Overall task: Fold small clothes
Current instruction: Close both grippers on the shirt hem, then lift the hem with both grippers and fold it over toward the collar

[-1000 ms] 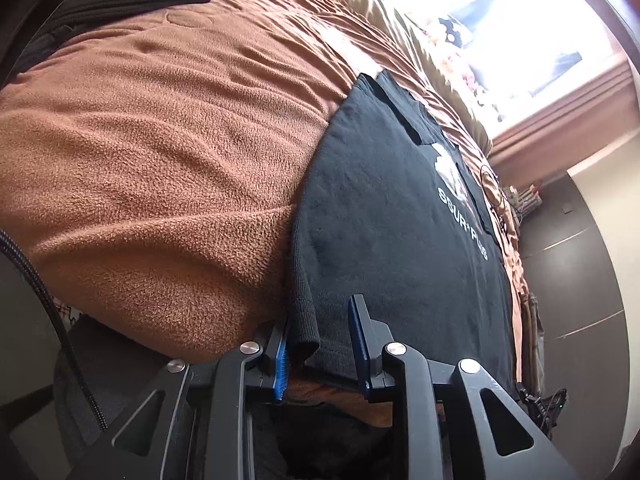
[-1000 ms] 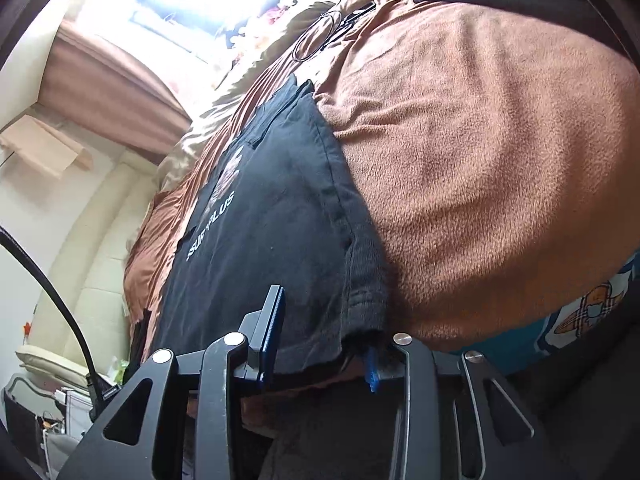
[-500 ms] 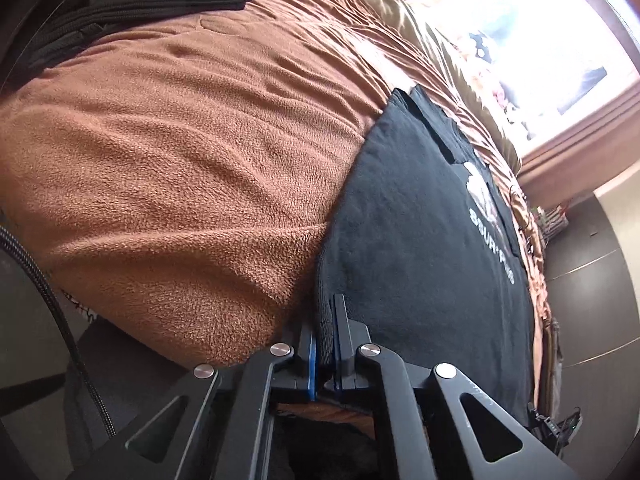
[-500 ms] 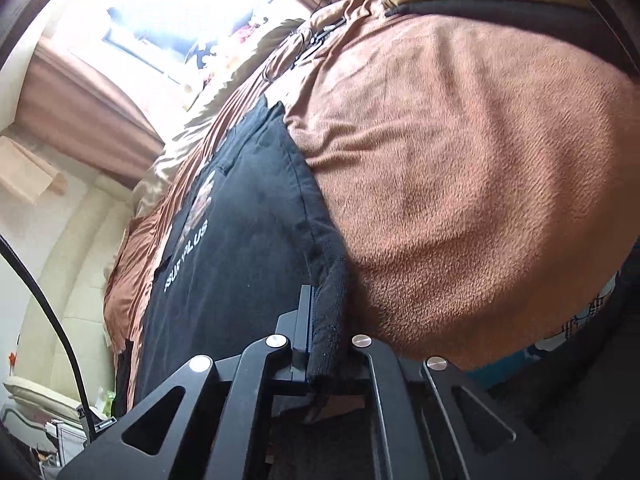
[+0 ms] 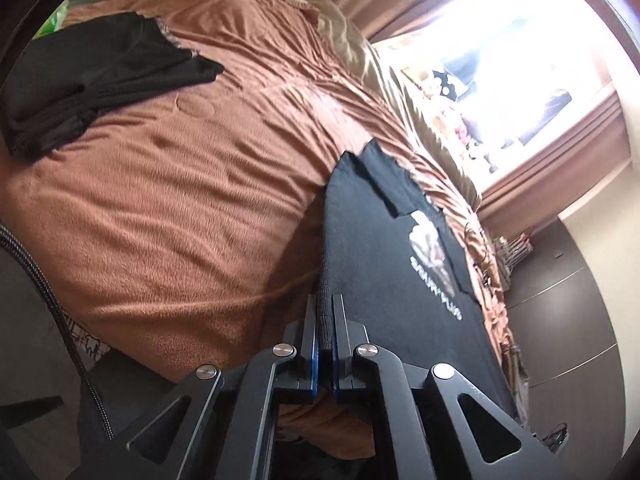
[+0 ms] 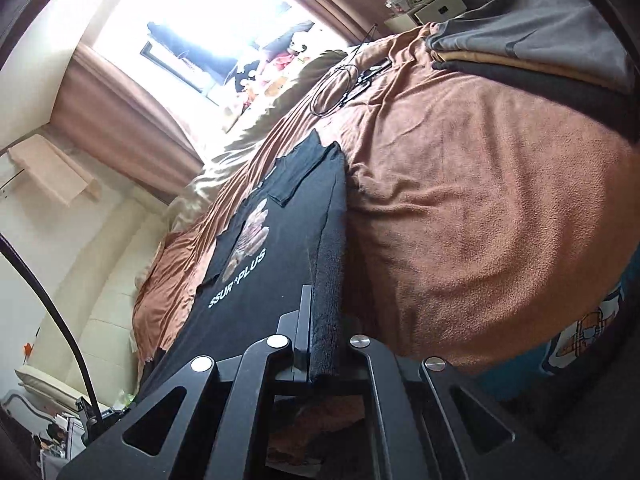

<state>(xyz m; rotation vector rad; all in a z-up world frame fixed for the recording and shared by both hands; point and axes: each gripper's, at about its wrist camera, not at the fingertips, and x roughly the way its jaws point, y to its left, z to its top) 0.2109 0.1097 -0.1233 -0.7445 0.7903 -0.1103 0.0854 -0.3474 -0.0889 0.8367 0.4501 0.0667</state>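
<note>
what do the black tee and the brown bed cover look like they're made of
Black tee: looks like matte knit cotton jersey, with a ribbed hem edge and a glossy printed logo; the blend cannot be told. Brown bed cover: looks like fleece or plush, judging by its fuzzy nap and soft wrinkles.

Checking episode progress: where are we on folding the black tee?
Done: black T-shirt lies on the brown blanket with both sleeves folded in. In hand: left gripper and right gripper are each shut on a bottom hem corner, hem lifted off the blanket. Left: carry the hem up toward the collar. Folded stack sits at the side.
</note>
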